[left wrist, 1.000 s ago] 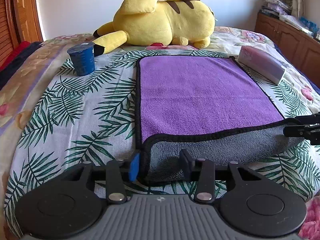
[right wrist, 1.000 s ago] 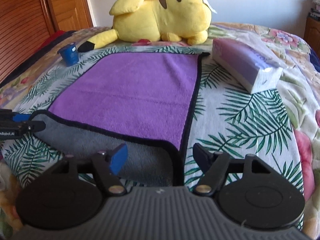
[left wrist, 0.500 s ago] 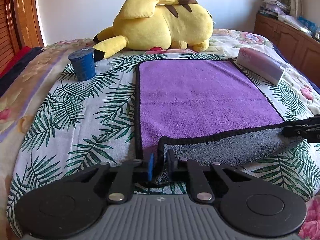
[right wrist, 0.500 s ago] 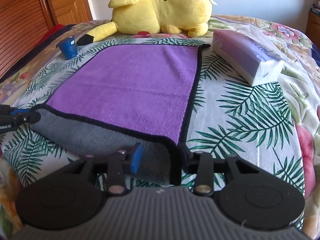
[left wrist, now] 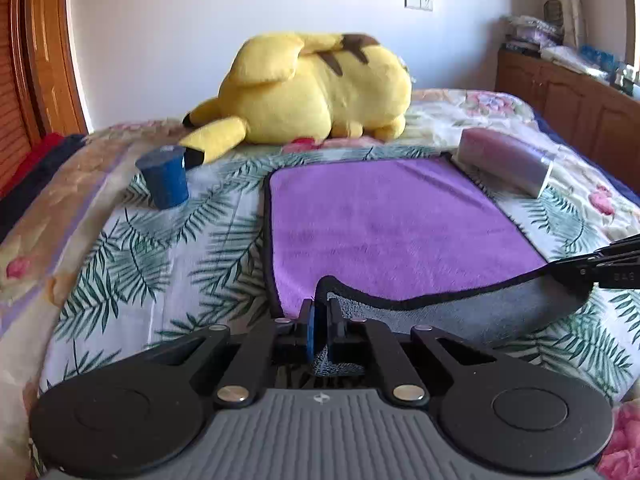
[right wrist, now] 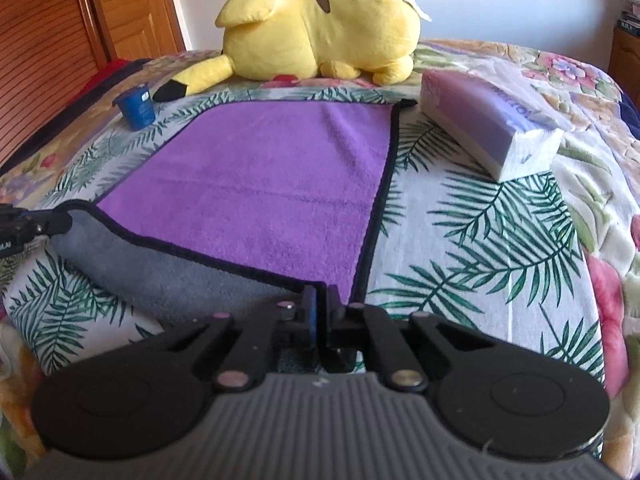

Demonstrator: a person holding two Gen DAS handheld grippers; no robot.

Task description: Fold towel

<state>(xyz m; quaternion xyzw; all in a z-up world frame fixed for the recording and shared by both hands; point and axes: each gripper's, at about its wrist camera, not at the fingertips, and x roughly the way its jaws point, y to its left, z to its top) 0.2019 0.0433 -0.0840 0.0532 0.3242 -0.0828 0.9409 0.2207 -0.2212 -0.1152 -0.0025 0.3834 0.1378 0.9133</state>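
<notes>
A purple towel [left wrist: 392, 224] with a black hem and a grey underside lies flat on the bed; it also shows in the right wrist view [right wrist: 272, 184]. Its near edge is turned up, showing grey. My left gripper [left wrist: 322, 320] is shut on the towel's near left corner. My right gripper [right wrist: 320, 308] is shut on the near right corner. Each gripper shows at the edge of the other's view: the right one [left wrist: 600, 268] and the left one [right wrist: 28, 226].
A yellow plush toy [left wrist: 316, 88] lies beyond the towel. A blue cup [left wrist: 164, 178] stands at the far left and a tissue pack [right wrist: 488, 128] at the far right. A wooden cabinet [left wrist: 568, 96] stands right of the bed.
Both grippers have closed from open onto the towel's near corners and lifted them slightly, so the near edge now stands up off the bed.
</notes>
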